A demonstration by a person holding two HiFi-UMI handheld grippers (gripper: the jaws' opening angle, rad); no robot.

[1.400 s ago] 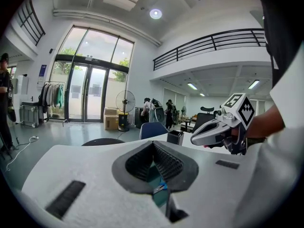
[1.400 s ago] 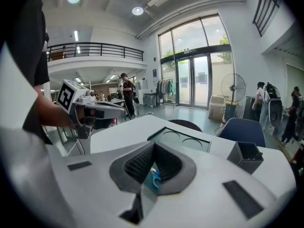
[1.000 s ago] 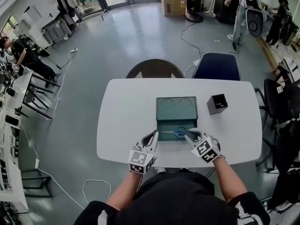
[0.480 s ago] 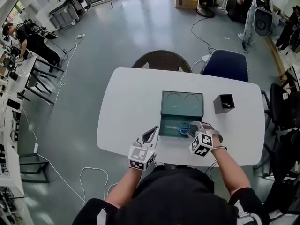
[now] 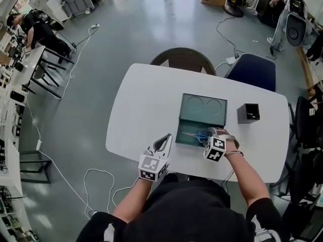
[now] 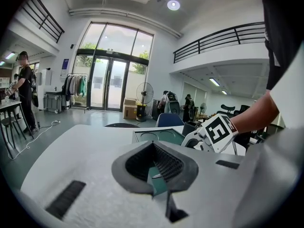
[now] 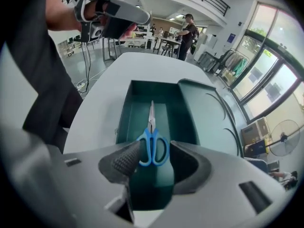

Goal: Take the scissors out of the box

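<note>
From the head view, my right gripper (image 5: 207,136) points steeply down into the open box (image 5: 187,116) on the table (image 5: 141,110). It is right over the scissors (image 5: 194,134), which lie flat on the floor of the box's near half. My left gripper (image 5: 165,138) hangs just off the box's near left corner, not touching it.

In the left gripper view, my jaws meet at the tips with nothing in them. The box and my other gripper sit beyond.

In the right gripper view, my jaws are opening and spread wide. The blue handle loops lie between them, but the pads are not yet pressing. The blades point away along the box floor.

I judge the scissors light and stiff, with hard, rather slick plastic handles and thin blades that offer little to pinch. I would take hold across both loops, close to the pivot. They lie flat, so my pads must get right down to the floor.
</note>
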